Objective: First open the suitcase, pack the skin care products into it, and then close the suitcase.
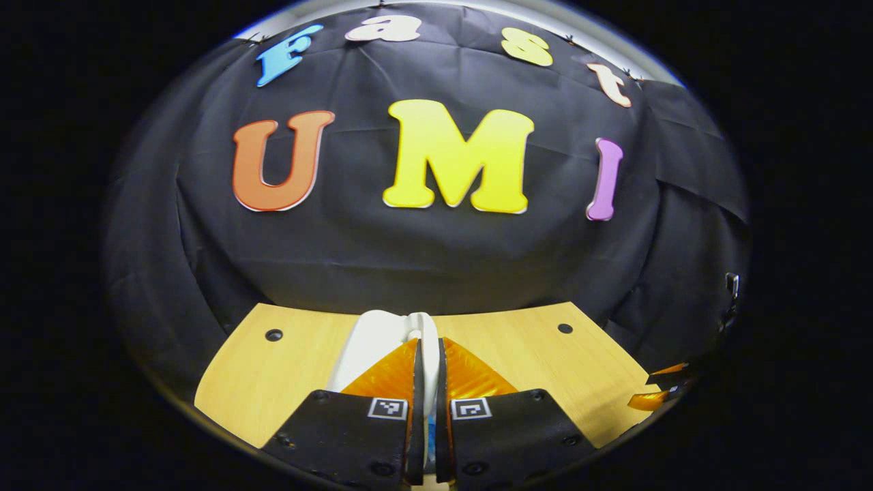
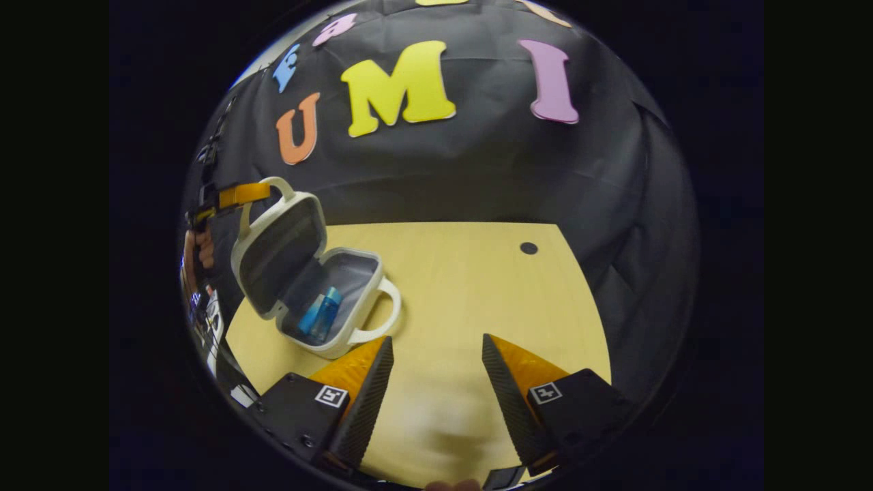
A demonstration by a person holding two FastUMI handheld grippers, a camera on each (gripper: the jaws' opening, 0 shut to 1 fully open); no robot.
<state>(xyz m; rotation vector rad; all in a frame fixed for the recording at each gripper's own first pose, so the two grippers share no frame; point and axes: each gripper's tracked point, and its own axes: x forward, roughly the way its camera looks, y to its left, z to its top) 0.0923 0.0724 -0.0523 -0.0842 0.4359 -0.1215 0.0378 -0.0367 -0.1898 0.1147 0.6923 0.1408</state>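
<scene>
A: What is on the left side, in the right gripper view?

B: A hand (image 2: 198, 251) holds the left claw (image 2: 240, 195) at the far left edge. The claw is at the white handle on the raised lid (image 2: 283, 247) of the suitcase (image 2: 341, 303). From here I cannot tell how firmly it holds.

A: And in the left gripper view?

B: There the left claw (image 1: 427, 368) is clenched on a thin white edge of the suitcase lid (image 1: 372, 344), both fingers pressing on it. The white shell hides part of the wooden surface (image 1: 273, 382) in front.

A: What is inside the suitcase?

B: A blue skin care tube (image 2: 320, 314) lies in the grey lower half, near the front wall. The lid stands tilted open to the left. The second handle lies on the surface (image 2: 464, 286), towards the right claw.

A: And the right claw?

B: The right claw (image 2: 436, 365) is released, fingers wide apart, with nothing between them. It hangs over bare wood, just right of the suitcase. A small dark hole (image 2: 528, 248) is in the surface further right.
</scene>
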